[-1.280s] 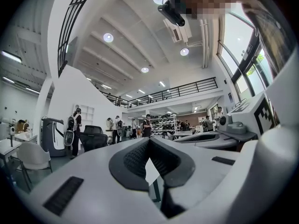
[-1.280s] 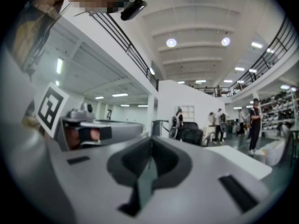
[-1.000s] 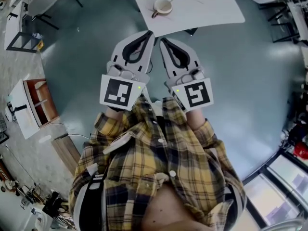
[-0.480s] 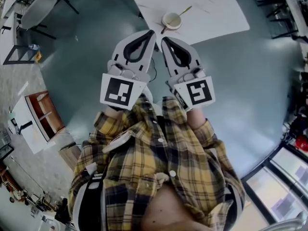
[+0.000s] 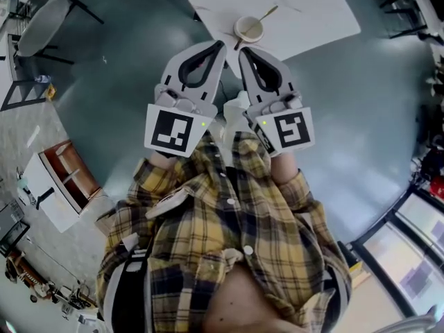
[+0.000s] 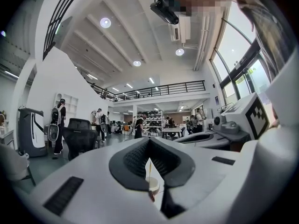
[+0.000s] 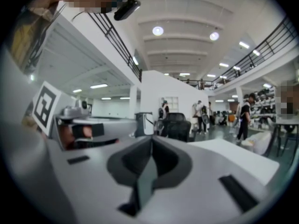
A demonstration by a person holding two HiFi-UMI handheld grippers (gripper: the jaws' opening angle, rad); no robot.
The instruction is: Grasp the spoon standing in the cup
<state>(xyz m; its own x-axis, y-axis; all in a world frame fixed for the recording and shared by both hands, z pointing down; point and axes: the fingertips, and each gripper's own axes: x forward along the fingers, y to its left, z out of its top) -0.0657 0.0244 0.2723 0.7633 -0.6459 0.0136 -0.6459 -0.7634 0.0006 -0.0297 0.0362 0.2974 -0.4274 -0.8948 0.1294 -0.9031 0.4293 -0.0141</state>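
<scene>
A cream cup (image 5: 248, 29) stands near the front edge of the white table (image 5: 312, 19), with a pale spoon (image 5: 268, 12) leaning out of it to the upper right. My left gripper (image 5: 219, 45) and right gripper (image 5: 242, 50) are held side by side just short of the cup, both shut and empty. In the left gripper view the shut left gripper (image 6: 149, 140) frames the cup (image 6: 153, 185) and the upright spoon (image 6: 150, 168) in the gap below the tips. The right gripper (image 7: 150, 140) looks past the table's corner (image 7: 243, 160); no cup shows there.
The grey floor surrounds the table. A round table with a chair (image 5: 41, 26) and a wooden shelf unit (image 5: 62, 182) stand to the left. A black office chair (image 6: 79, 134) and several people (image 6: 100, 122) are farther off in the hall.
The table and cup have drawn closer to both gripper tips and shifted slightly right in the head view. Both grippers stay shut and side by side.
</scene>
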